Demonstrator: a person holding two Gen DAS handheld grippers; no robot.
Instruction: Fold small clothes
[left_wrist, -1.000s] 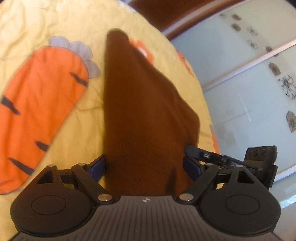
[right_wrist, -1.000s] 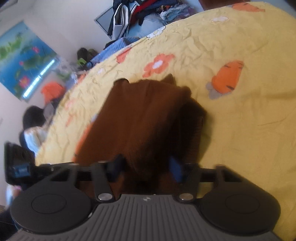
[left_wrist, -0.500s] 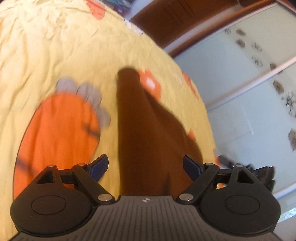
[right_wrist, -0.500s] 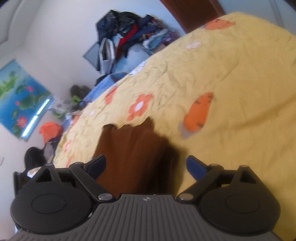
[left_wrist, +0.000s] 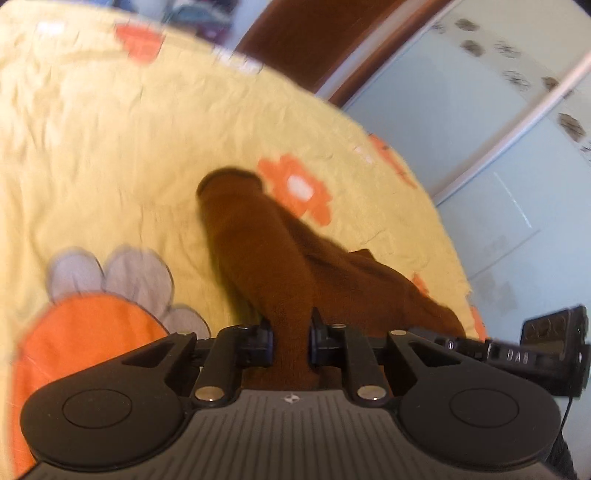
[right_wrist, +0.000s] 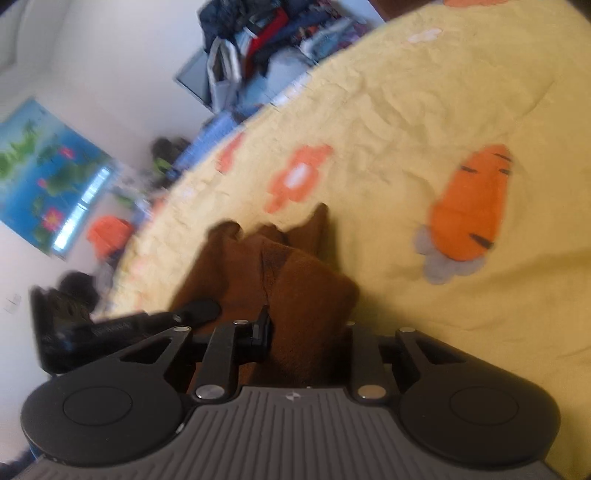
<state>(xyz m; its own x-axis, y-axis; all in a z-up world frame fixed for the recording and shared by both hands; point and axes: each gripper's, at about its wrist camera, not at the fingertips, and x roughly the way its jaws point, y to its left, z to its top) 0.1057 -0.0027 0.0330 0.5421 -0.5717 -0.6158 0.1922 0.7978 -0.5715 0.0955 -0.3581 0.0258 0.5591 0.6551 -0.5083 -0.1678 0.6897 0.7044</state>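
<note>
We have the left gripper (left_wrist: 290, 341) clamped on a bunch of the brown garment (left_wrist: 258, 236), its jaws having just closed in from wide apart, and the cloth runs ahead of it over the yellow bedsheet (left_wrist: 110, 147). Our right gripper (right_wrist: 303, 332) has likewise just closed and pinches the same garment, which lies bunched directly before its fingers, with an orange carrot print (right_wrist: 469, 206) off to its right.
</note>
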